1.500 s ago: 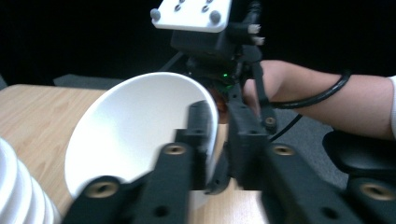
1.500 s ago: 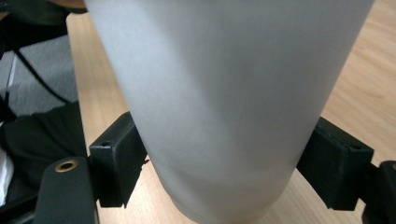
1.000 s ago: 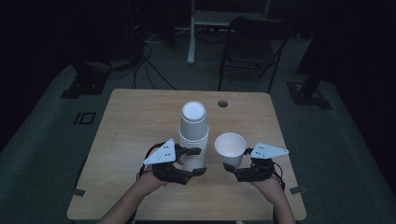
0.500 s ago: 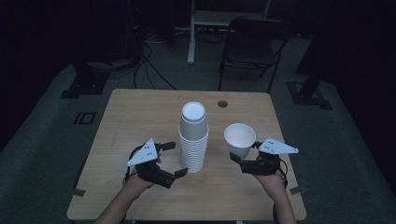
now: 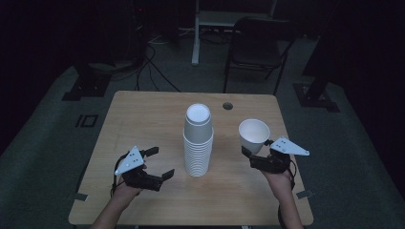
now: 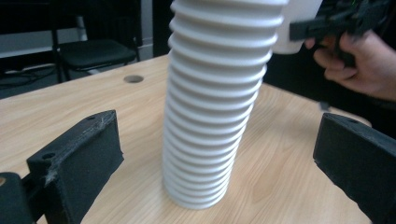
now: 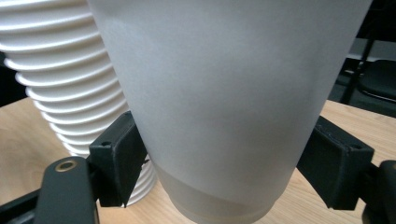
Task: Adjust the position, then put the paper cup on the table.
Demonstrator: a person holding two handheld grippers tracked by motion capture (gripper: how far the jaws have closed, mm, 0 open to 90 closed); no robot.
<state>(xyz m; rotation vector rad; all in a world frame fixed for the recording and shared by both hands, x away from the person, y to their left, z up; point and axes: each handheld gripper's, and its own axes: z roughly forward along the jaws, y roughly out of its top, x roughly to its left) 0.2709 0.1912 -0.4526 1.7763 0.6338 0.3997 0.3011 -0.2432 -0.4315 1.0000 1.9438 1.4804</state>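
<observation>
A tall stack of white paper cups stands upright at the middle of the wooden table. My left gripper is low over the table to the left of the stack, apart from it. Its jaws have just been opening and now stand wide with nothing between them. In the left gripper view the stack rises just ahead of the gripper. My right gripper is shut on a single white cup, held upright to the right of the stack. In the right gripper view both pads press the cup near its base.
A round cable hole sits in the table behind the stack. A dark chair and a desk frame stand beyond the far edge. Bare tabletop lies to the left, in front of the stack, and to the right of the held cup.
My left gripper let go of the stack, opened wide and drew back to the left and lower. My right gripper carried the single cup rightward, away from the stack.
</observation>
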